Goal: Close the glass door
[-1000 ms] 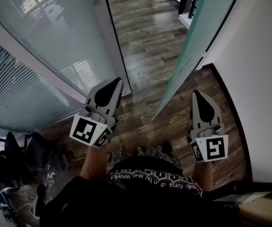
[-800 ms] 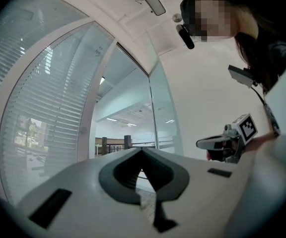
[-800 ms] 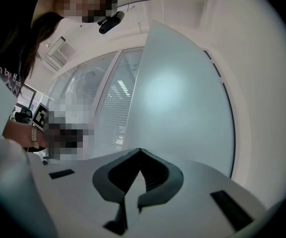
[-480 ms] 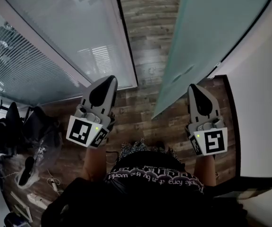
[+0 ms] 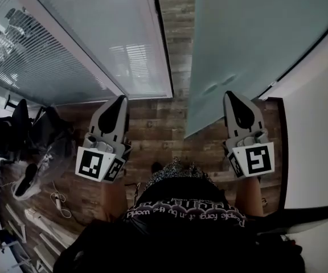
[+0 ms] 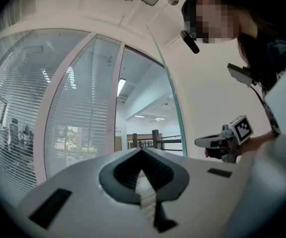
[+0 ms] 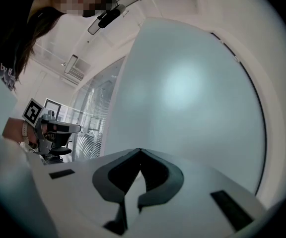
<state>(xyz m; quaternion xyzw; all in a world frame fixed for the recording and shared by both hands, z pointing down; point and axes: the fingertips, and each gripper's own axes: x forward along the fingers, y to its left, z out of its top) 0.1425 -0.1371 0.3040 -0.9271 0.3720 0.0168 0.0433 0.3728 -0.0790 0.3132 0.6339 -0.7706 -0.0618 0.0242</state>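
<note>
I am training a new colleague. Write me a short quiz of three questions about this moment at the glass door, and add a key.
1. True or false: the right gripper is clamped on the frosted glass door.
2. What stands on the side of the left gripper? A: a glass wall with blinds. B: a plain white wall. C: a staircase.
3. Fill in: between the door and the glass wall a strip of ___ floor shows.

Key
1. False: its jaws are together, with nothing between them.
2. A.
3. Wooden; the gap shows that the door stands open.
</note>
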